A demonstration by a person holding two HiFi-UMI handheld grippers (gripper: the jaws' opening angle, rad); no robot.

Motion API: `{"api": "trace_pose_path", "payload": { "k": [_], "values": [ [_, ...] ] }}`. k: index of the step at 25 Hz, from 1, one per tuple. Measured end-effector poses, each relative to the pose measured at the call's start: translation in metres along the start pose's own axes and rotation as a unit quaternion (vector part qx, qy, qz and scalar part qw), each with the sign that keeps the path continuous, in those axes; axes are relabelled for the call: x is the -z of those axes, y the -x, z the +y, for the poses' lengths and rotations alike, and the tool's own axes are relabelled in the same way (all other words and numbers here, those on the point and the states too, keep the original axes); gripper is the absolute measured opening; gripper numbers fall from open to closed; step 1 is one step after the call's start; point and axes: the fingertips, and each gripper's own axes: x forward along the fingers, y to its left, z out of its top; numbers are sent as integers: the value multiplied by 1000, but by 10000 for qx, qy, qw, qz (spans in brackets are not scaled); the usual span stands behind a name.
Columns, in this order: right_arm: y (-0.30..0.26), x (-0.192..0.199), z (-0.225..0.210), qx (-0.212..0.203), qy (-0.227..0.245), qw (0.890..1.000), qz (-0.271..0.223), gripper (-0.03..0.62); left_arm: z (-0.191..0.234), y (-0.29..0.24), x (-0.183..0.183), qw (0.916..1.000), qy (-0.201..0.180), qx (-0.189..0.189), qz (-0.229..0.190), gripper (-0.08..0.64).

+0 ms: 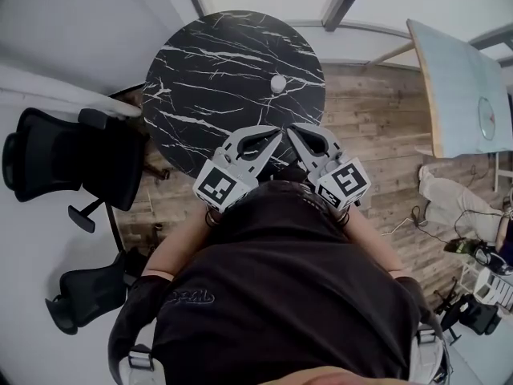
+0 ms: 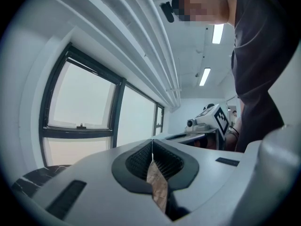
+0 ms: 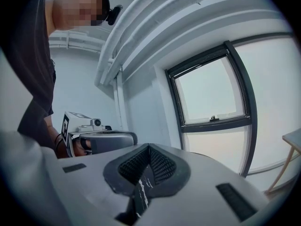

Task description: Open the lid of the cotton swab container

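The cotton swab container [image 1: 278,83] is a small white round tub with its lid on, standing on the round black marble table [image 1: 216,79], right of centre. Both grippers hover over the table's near edge, well short of the tub, with their tips angled toward each other. My left gripper [image 1: 276,131] is shut with nothing in it, and its pads [image 2: 141,159] meet in the left gripper view. My right gripper [image 1: 292,128] is shut and empty too, its pads [image 3: 162,166] pressed together. Each gripper view looks level at windows and wall, so the tub is hidden there.
Two black office chairs [image 1: 56,163] [image 1: 84,291] stand left of the table. A pale table top [image 1: 465,87] is at the right, with someone's legs [image 1: 449,199] and cables on the wooden floor [image 1: 377,127] below it. The right gripper [image 2: 214,120] shows in the left gripper view.
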Motion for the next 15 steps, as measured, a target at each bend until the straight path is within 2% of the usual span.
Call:
{"api": "trace_pose_path", "payload": {
  "k": [7,15],
  "values": [
    [2,1,-23,31,-58,10000,46,21,12,-16,-2,9998,147,-40,-108,15],
    [-13,1,-60,-127,-97,9998,153,21,48,-48,10,9999,-25,-149,-4,49]
  ]
}}
